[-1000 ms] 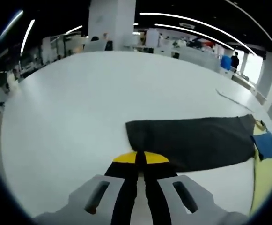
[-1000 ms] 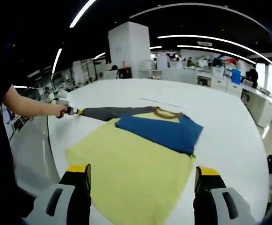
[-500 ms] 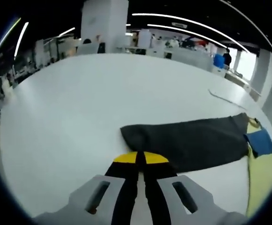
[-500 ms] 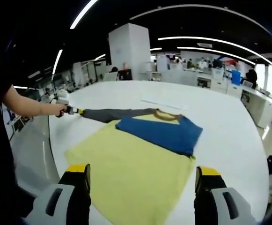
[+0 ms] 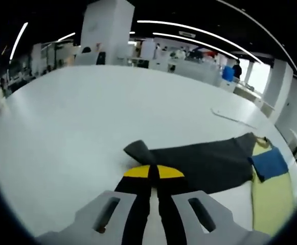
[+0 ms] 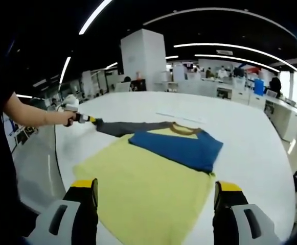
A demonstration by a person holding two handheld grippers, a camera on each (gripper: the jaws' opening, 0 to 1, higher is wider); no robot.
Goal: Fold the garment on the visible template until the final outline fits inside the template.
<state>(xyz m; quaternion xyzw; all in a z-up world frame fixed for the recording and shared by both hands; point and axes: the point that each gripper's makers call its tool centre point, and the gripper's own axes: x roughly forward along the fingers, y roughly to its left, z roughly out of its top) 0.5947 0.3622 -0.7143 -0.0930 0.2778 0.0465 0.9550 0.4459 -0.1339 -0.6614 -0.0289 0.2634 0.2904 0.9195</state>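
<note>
Grey cloth of the sleeve (image 5: pixel 204 163) is pinched at its cuff in your left gripper (image 5: pixel 154 173), jaws shut, so fold it over the yellow shirt (image 6: pixel 148 194) lying flat on the white worktop (image 5: pixel 76 117), while your right gripper (image 6: pixel 153 204) waits with jaws apart.

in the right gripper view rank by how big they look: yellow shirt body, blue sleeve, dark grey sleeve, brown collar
1. Yellow shirt body
2. Blue folded sleeve
3. Dark grey sleeve, farther from the camera, so its rank is unsure
4. Brown collar
</note>
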